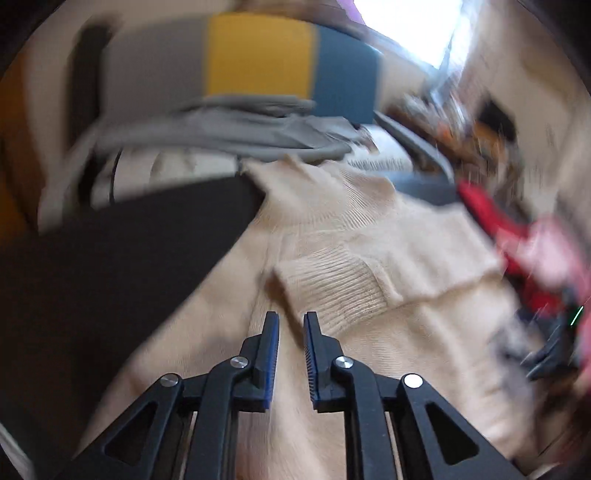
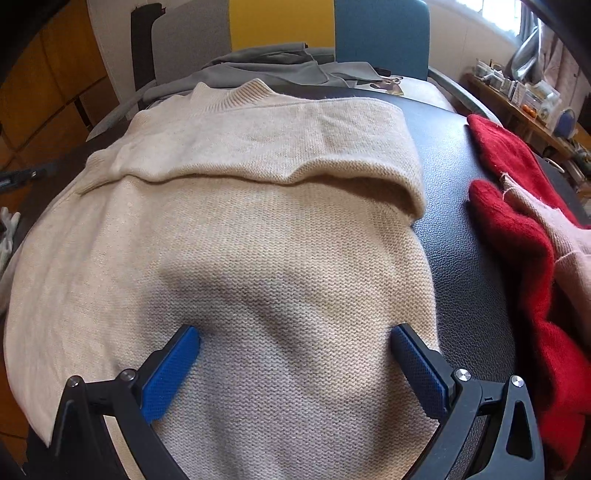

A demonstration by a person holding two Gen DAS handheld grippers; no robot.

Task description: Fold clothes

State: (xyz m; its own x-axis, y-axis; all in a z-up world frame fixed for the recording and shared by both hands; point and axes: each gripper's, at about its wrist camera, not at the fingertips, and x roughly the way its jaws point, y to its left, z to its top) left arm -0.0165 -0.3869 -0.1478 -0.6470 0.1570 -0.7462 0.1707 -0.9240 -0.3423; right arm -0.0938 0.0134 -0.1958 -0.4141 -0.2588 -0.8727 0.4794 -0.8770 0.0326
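A cream knitted sweater lies spread on a black leather table, collar at the far end, one sleeve folded across the chest. My right gripper hovers wide open over the sweater's lower body, nothing between its blue pads. In the blurred left wrist view the same sweater shows its ribbed cuff lying on the body. My left gripper sits just short of that cuff, its jaws a narrow gap apart and holding nothing.
A red knitted garment with a pink piece lies at the table's right edge. Grey clothing is piled at the far end before grey, yellow and blue panels. A cluttered shelf stands at far right.
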